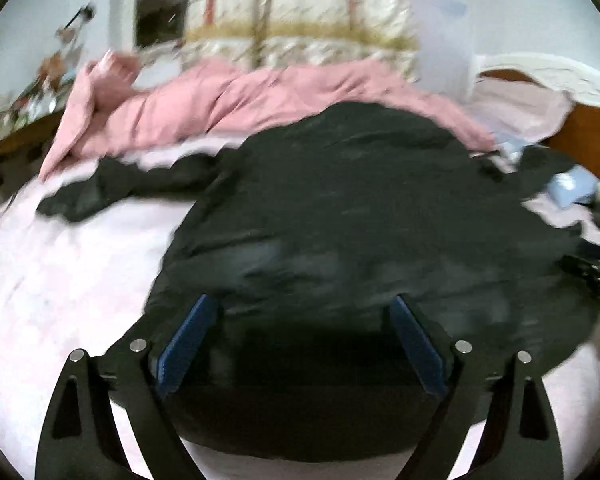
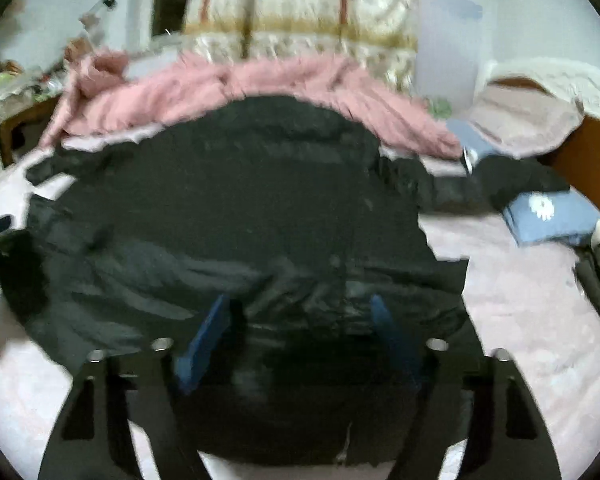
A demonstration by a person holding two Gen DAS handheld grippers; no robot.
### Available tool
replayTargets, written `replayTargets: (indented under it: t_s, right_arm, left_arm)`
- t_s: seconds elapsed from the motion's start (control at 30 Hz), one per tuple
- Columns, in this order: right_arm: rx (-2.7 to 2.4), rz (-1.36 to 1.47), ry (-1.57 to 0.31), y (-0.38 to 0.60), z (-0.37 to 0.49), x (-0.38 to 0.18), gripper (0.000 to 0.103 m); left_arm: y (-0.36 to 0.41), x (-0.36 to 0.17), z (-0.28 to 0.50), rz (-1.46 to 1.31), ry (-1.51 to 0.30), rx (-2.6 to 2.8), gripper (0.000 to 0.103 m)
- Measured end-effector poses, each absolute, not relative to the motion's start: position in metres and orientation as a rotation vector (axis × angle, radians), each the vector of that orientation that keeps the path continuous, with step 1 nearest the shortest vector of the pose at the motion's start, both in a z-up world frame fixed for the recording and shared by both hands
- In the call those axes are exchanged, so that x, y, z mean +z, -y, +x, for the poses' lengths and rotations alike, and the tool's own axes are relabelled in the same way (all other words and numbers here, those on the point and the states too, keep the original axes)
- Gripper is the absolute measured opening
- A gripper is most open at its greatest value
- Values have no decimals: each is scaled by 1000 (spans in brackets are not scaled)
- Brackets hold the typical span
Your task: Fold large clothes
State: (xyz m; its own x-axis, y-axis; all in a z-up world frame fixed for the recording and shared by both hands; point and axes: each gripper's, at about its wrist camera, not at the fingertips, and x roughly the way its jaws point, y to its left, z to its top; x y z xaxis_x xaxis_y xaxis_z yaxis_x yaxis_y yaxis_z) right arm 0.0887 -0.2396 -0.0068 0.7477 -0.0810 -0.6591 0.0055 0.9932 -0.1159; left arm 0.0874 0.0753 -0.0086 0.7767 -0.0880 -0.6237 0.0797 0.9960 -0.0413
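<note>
Left gripper [image 1: 302, 308]: jaws spread wide, blue pads [image 1: 188, 342] well apart, nothing pinched. It hangs over the near hem of the black garment [image 1: 340, 220], angled down at it. Fabric sits between and under the fingers, but the pads do not press on it.

Right gripper [image 2: 300, 312]: jaws parted, somewhat narrower than the left, over the near edge of the same black garment [image 2: 240, 208]. Cloth lies in the gap. Frame is motion-blurred, so contact is hard to read; looks like no squeeze on the fabric.

Scene, left to right:
- wooden furniture [image 1: 4, 152] with clutter on top, far left edge
- pale pink bedsheet [image 1: 60, 280] covers the bed, bare on the left side
- black garment spread mostly flat on the sheet, centre; one sleeve [image 1: 112, 188] stretches out to the left, body wrinkled
- pink garment [image 1: 220, 100] bunched along the far side, just behind the black one, touching its far edge
- cream patterned curtain [image 1: 300, 12] hangs behind the bed
- blue folded item [image 2: 548, 216] with a white mark lies on the sheet at right, apart from the black garment's body
- wooden headboard [image 2: 588, 152] far right, a pale pink cloth [image 2: 528, 124] draped near it
</note>
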Motion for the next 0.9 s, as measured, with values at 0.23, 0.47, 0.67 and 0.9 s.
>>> replayTargets:
  t_s: [0.23, 0.47, 0.67, 0.9]
  right_arm:
    - [-219, 40, -788, 288, 100, -25, 58]
    - [-280, 123, -772, 308, 95, -27, 58]
    - [-178, 127, -658, 301, 66, -2, 58]
    - [34, 154, -710, 260, 45, 2, 58]
  left_arm:
    - [-117, -37, 111, -207, -813, 102, 86]
    - [-117, -38, 105, -196, -774, 97, 86]
    - [-117, -10, 69, -195, -627, -55, 85]
    - [-59, 10, 38, -70, -577, -222, 85]
